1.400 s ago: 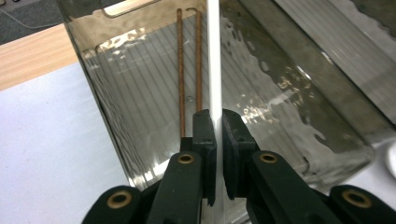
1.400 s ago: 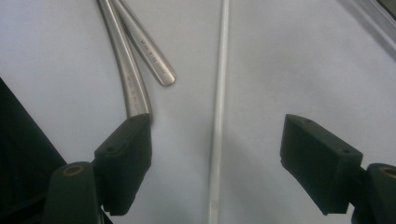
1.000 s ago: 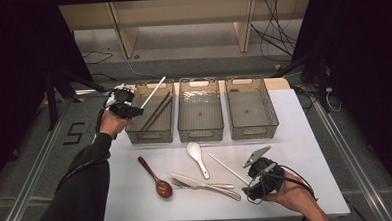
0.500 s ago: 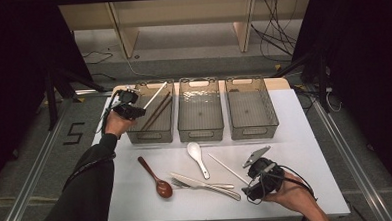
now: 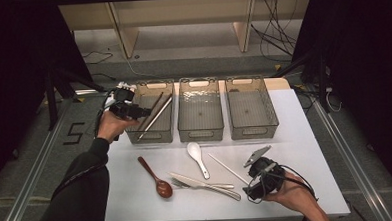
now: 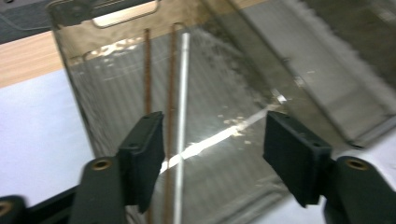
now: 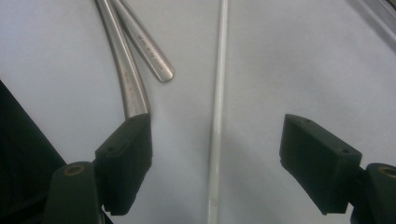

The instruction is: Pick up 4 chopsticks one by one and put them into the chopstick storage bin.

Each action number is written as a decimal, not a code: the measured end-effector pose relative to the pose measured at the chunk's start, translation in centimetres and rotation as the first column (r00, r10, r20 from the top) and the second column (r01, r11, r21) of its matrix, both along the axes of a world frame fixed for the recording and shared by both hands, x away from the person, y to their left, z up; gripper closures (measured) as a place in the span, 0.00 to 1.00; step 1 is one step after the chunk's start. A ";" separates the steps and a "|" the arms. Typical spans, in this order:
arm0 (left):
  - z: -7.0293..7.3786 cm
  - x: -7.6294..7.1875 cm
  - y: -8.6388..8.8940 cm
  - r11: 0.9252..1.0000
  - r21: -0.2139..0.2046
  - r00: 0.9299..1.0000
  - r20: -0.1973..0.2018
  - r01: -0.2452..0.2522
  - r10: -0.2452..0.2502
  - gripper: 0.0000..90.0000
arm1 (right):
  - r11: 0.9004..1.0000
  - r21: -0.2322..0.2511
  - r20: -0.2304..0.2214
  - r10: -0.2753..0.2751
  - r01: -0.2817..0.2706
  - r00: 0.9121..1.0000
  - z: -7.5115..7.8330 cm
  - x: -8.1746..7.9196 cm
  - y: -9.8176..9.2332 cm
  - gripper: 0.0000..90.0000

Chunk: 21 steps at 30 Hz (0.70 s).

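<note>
White tabletop (image 5: 305, 135) is carrying three bins; left gripper (image 5: 140, 112), jaws just opening and empty, is hovering over far-left smoky plastic bin (image 5: 151, 137) holding white chopstick (image 5: 157, 117). Right gripper (image 7: 215, 140) is spreading around near-right white chopstick (image 7: 218, 93).

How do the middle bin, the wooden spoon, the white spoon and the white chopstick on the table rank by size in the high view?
1. Middle bin, clearly largest.
2. Wooden spoon and white chopstick: similar length, too close to rank.
3. White spoon, shortest.
</note>
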<state>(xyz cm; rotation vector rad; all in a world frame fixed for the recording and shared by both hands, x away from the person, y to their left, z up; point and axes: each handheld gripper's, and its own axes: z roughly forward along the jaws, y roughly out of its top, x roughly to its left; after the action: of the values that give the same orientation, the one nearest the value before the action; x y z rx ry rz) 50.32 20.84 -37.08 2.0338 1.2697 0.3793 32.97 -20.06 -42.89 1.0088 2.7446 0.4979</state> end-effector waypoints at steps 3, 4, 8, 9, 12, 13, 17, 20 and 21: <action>0.3 -1.7 0.0 0.999 -0.028 1.000 0.005 0.023 -0.023 0.34 | 1.000 -0.006 -0.003 -0.003 0.003 1.000 0.0 0.1 -0.1 0.31; 0.4 -2.3 0.1 0.999 -0.040 0.999 0.010 0.032 -0.031 0.32 | 1.000 -0.010 -0.005 -0.005 0.004 1.000 0.0 0.1 -0.1 0.31; 0.4 -4.8 0.3 0.995 -0.075 0.997 0.015 0.071 -0.070 0.28 | 0.999 -0.034 -0.017 -0.004 0.003 1.000 -0.1 0.2 -0.1 0.38; 0.3 -5.4 0.4 0.994 -0.084 0.997 0.021 0.074 -0.072 0.27 | 0.999 -0.040 -0.025 -0.007 0.006 1.000 -0.2 0.2 -0.1 0.39; -0.1 -6.8 0.4 0.992 -0.082 0.995 0.029 0.097 -0.094 0.26 | 0.998 -0.067 -0.042 -0.011 0.008 0.999 -0.5 0.5 -0.1 0.45; -0.2 -7.3 0.4 0.993 -0.075 0.995 0.037 0.095 -0.092 0.25 | 0.997 -0.078 -0.049 -0.018 0.014 0.999 -0.6 0.5 0.0 0.47; -0.7 -8.8 0.2 0.988 -0.084 0.991 0.032 0.132 -0.130 0.22 | 0.995 -0.103 -0.079 -0.020 0.012 0.997 -1.1 0.9 0.0 0.54; -1.1 -9.7 -0.2 0.986 -0.074 0.988 0.041 0.153 -0.150 0.21 | 0.992 -0.124 -0.098 -0.020 0.007 0.995 -1.5 1.2 0.1 0.59; -1.2 -9.9 -0.3 0.985 -0.077 0.987 0.043 0.157 -0.154 0.21 | 0.992 -0.126 -0.100 -0.023 0.010 0.995 -1.5 1.2 0.1 0.60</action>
<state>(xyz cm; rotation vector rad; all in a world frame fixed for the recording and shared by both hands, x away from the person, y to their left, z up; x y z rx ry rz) 40.38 20.53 -38.28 2.0319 1.0787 0.2861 34.22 -19.95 -44.41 1.0519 2.8126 0.2740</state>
